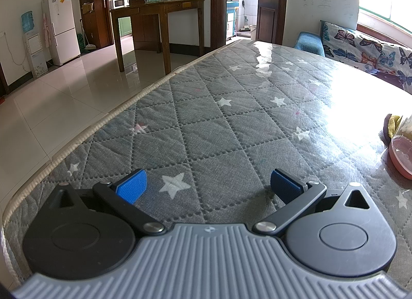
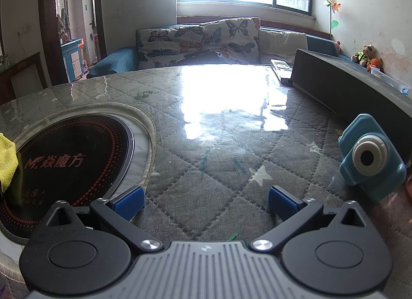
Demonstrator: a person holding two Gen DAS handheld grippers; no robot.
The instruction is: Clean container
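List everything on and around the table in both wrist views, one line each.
table: one, grey quilted star cover under clear glossy sheet, fills both views
induction cooktop: one, black with red print, set into the table, left in the right wrist view
cloth: one, yellow, at the cooktop's left edge
container: one, pink, far right edge of the left wrist view, mostly cut off
toy camera: one, blue, on the table at right
long box: one, dark, behind the toy camera
sofa: one, butterfly-print cushions, beyond the table
fridge: one, white, far left
left gripper: one, blue pads, open
right gripper: one, blue pads, open
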